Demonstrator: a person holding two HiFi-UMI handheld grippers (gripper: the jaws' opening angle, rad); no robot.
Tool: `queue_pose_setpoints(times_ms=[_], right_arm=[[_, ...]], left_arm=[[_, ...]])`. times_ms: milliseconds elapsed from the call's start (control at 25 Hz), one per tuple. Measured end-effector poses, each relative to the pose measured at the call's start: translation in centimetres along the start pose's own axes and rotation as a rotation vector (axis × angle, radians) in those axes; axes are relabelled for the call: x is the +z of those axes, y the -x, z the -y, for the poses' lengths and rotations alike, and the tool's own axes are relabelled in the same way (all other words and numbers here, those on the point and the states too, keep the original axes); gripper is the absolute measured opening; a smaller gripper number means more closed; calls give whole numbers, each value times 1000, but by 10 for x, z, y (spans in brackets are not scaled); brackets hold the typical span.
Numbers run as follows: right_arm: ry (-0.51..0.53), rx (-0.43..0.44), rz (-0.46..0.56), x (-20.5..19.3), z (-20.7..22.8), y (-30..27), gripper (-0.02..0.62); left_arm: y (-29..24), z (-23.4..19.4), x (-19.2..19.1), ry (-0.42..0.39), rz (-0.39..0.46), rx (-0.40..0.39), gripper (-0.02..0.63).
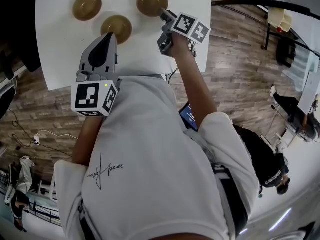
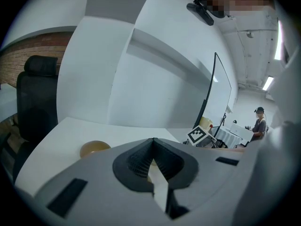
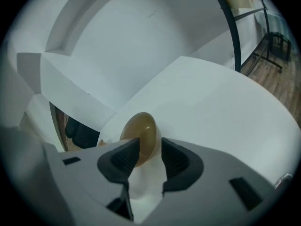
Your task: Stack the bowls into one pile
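As its fingers (image 3: pixel 176 161) gape, right gripper (image 3: pixel 149 147) straddles bowl (image 3: pixel 141 128).

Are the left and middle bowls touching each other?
Apart. The head view shows bare white table between the left bowl and the middle bowl.

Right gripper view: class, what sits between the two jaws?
The edge of an amber bowl sits between the open jaws of the right gripper, as the right gripper view shows.
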State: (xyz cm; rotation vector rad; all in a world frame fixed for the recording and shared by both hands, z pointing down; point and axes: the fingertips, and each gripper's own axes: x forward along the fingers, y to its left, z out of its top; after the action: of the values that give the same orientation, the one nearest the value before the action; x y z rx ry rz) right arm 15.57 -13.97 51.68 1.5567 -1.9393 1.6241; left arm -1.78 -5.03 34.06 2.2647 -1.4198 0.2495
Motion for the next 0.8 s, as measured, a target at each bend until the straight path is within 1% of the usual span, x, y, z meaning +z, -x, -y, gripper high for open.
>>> queue_pose_setpoints(times_ms=[120,280,400,560,800], right_arm=[[-39,4,-14,-2,2,-3,140],[-87,5,-22,-5,6,-5,73],[-107,23,-25,-7,5,-5,51],[-142,43,-23,-9,4,-5,38],[-147,24,-23,-12,9,-2,22]], left_arm=[[-2,-2,-1,5,-8,2,6],[-3,-5,-1,13,-12,8,5],[-4,-5,-1,16,-12,7,6],[-3,-7,-2,19,-17,3,6],[-2,-8,-2,21,-12,6,6]])
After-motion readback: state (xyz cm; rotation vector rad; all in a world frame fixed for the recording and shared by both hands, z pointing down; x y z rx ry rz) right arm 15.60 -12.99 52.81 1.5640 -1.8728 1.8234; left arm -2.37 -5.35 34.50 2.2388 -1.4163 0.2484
